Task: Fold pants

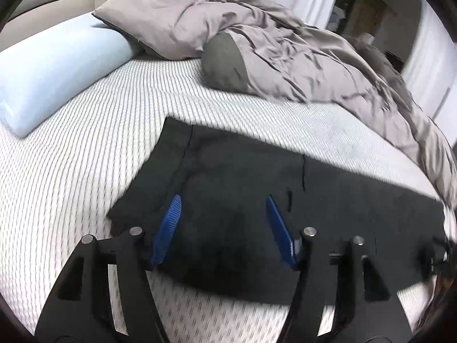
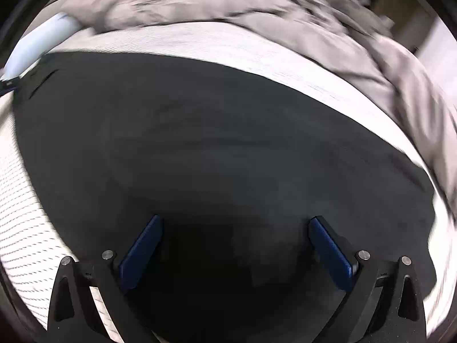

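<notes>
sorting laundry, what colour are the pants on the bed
Black pants, plain with no pattern; clearest in the left wrist view.

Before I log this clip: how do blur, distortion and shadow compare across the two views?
Left wrist view: fairly sharp, mattress weave readable, some smear at the right rim, fisheye bends the pants edge. Right wrist view: motion-blurred throughout, duvet streaked, pants detail lost, a dark shadow between the open jaws.

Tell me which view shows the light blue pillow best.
Left wrist view: the light blue cylindrical pillow lies sharp and nearly whole on the white ribbed mattress, far left. Right wrist view shows only a blurred sliver of it beyond the black pants.
</notes>
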{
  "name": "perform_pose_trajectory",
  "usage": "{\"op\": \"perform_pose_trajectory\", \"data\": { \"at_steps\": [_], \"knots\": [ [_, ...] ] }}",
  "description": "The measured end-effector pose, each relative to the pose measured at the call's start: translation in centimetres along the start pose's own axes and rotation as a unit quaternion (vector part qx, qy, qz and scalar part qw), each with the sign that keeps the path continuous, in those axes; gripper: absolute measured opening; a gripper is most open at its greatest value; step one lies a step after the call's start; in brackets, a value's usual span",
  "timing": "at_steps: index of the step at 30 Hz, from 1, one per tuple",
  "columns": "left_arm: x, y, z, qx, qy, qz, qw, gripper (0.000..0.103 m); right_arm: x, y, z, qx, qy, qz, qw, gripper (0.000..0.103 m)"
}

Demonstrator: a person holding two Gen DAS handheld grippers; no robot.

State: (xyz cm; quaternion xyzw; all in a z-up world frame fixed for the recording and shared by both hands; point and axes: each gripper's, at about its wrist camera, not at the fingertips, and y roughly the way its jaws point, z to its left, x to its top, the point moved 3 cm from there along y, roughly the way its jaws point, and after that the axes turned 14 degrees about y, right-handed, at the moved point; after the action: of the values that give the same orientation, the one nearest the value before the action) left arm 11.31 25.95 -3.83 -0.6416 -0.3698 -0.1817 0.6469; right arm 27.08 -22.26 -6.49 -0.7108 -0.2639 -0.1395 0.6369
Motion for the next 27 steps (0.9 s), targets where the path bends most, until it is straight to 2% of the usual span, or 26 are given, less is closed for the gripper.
{"op": "perform_pose_trajectory", "data": {
  "at_steps": [3, 5, 6, 8, 10, 13, 14, 16, 17, 19, 20, 21, 23, 25, 26, 27],
  "knots": [
    [3.2, 3.2, -1.2, -0.025, -0.014, 0.003, 0.9996, 0.058, 0.2, 0.1, -0.2, 0.003, 0.011, -0.004, 1.000, 0.103],
    [5.2, 7.9, -3.5, -0.008, 0.016, 0.037, 0.9992, 0.058, 0.2, 0.4, 0.5, -0.001, -0.008, -0.009, 1.000, 0.103],
    [5.1, 10.0, -4.2, 0.009, 0.034, 0.066, 0.9972, 0.056, -0.1, 0.5, 0.7, -0.002, -0.012, -0.011, 1.000, 0.103],
    [4.7, 13.3, -4.0, 0.036, 0.034, 0.102, 0.9936, 0.054, -0.1, 0.2, 0.9, 0.001, -0.015, -0.018, 1.000, 0.103],
    [4.3, 13.3, -3.4, 0.045, 0.024, 0.087, 0.9949, 0.054, -0.2, 0.4, 0.9, 0.009, -0.016, -0.018, 1.000, 0.103],
    [4.8, 11.5, -3.6, 0.105, 0.018, 0.077, 0.9913, 0.052, 0.0, 0.3, 0.1, 0.007, -0.008, -0.018, 1.000, 0.103],
    [5.0, 10.5, -4.8, 0.100, 0.028, 0.067, 0.9923, 0.052, 0.0, 0.0, 0.3, 0.003, 0.003, -0.020, 1.000, 0.103],
    [5.2, 8.0, -8.2, 0.060, 0.056, 0.043, 0.9957, 0.052, -0.1, -0.6, 2.0, 0.015, -0.007, -0.028, 0.999, 0.103],
    [5.0, 6.6, -10.1, 0.040, 0.072, 0.028, 0.9962, 0.052, -0.4, -0.8, 4.0, 0.030, -0.035, -0.031, 0.998, 0.103],
    [4.0, 3.8, -15.3, -0.019, 0.115, 0.002, 0.9932, 0.061, -1.0, -0.8, 6.6, 0.033, -0.075, -0.035, 0.996, 0.103],
    [3.4, 3.2, -16.7, -0.034, 0.125, 0.000, 0.9916, 0.074, -1.5, -0.7, 7.9, 0.031, -0.091, -0.036, 0.995, 0.103],
    [2.4, 2.5, -18.7, -0.059, 0.140, 0.001, 0.9884, 0.082, -1.6, -0.6, 8.3, 0.027, -0.097, -0.039, 0.994, 0.103],
    [-0.2, 2.4, -23.2, -0.123, 0.164, 0.018, 0.9785, 0.083, -1.8, -0.8, 8.1, 0.036, -0.092, -0.039, 0.994, 0.103],
    [-2.4, 3.3, -26.4, -0.159, 0.198, 0.045, 0.9661, 0.083, -2.2, -0.7, 6.8, 0.057, -0.073, -0.021, 0.995, 0.103],
    [-3.7, 4.1, -28.0, -0.167, 0.226, 0.066, 0.9575, 0.083, -2.4, -0.7, 5.9, 0.058, -0.068, -0.018, 0.996, 0.103],
    [-4.9, 5.2, -29.3, -0.144, 0.257, 0.084, 0.9520, 0.085, -2.7, -0.8, 4.9, 0.057, -0.065, -0.016, 0.996, 0.103]
  ]
}}
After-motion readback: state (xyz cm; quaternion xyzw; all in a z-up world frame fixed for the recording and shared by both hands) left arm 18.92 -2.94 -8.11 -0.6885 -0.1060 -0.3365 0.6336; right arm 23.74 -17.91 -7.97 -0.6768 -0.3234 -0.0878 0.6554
